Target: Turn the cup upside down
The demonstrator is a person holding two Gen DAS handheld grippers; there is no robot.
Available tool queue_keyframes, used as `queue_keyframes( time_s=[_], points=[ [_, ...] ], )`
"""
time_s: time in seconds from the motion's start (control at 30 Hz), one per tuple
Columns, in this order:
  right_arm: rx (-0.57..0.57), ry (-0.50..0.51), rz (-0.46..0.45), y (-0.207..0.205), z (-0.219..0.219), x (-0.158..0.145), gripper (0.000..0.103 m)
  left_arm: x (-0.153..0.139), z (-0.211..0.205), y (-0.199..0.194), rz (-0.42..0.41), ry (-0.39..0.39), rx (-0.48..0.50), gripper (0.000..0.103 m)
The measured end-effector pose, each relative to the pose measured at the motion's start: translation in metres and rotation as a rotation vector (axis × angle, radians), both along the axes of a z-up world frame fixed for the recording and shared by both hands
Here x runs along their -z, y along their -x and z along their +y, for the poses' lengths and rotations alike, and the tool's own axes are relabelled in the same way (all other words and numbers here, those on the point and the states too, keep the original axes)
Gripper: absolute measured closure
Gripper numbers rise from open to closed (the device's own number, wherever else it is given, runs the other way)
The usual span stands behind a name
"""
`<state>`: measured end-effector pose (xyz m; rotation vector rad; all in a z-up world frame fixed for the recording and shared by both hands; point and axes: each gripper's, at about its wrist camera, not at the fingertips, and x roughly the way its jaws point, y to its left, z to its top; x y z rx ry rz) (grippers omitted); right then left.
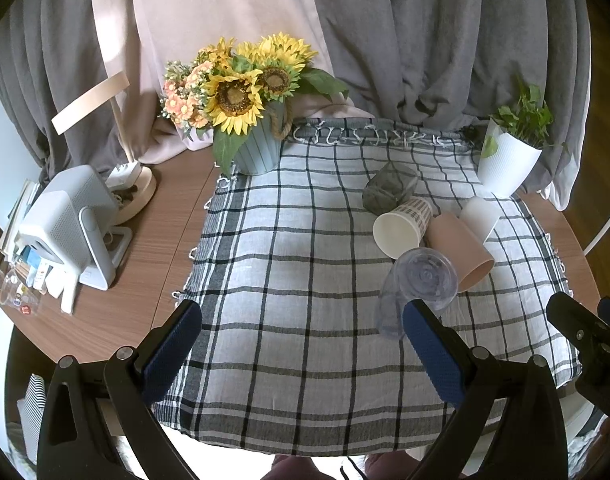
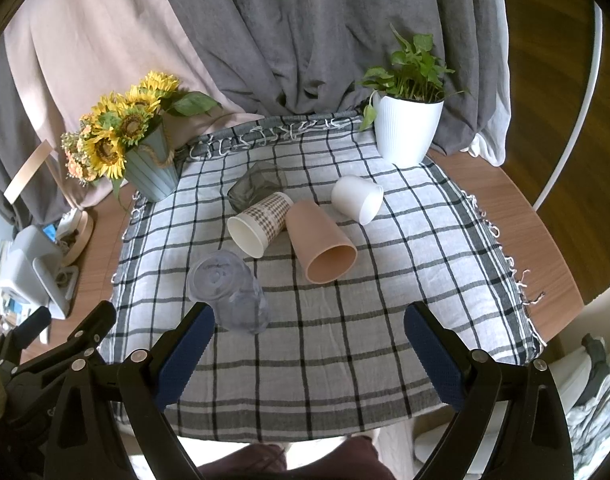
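While both grippers are hovering over the near edge of the checked cloth [image 2: 345, 280], nothing is sitting between their jaws. Starting at the left, a white device [image 1: 71, 220] and a lamp [image 1: 117, 148] are standing on the bare wood of the desk [image 1: 161, 240], and a sunflower pot [image 2: 151, 168] is sitting at the cloth's far left corner. The left gripper [image 1: 301, 332] is holding its jaws wide apart, empty, its right finger just in front of the clear cup [image 2: 227, 290]. That cup is lying tilted on the cloth, its flat end facing up toward the cameras, nearest of all the cups to both grippers. Behind it, a dark glass [image 2: 257, 190] is lying on its side, touching the patterned cup [image 2: 261, 224], whose white mouth is pointing near-left. Just to the right, the pink cup [image 2: 319, 242] is lying with its mouth facing the near side, its base touching the patterned cup. Further right, a white cup [image 2: 357, 199] is lying apart from the pink one. The right gripper [image 2: 309, 332] is likewise keeping its jaws spread, empty, its left finger just in front of the clear cup. At the far right corner, a white planter [image 2: 407, 130] is standing upright.
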<state>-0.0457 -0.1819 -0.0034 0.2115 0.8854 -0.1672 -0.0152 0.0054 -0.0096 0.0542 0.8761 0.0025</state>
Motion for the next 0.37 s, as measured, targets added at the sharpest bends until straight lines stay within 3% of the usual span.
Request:
queue_keyframes(
  time_s=[0.37],
  points=[
    [-0.001, -0.001, 0.004, -0.0019, -0.0012, 0.0008, 0.007, -0.0002, 0.0000, 0.0000, 0.000, 0.000, 0.001, 0.000]
  ],
)
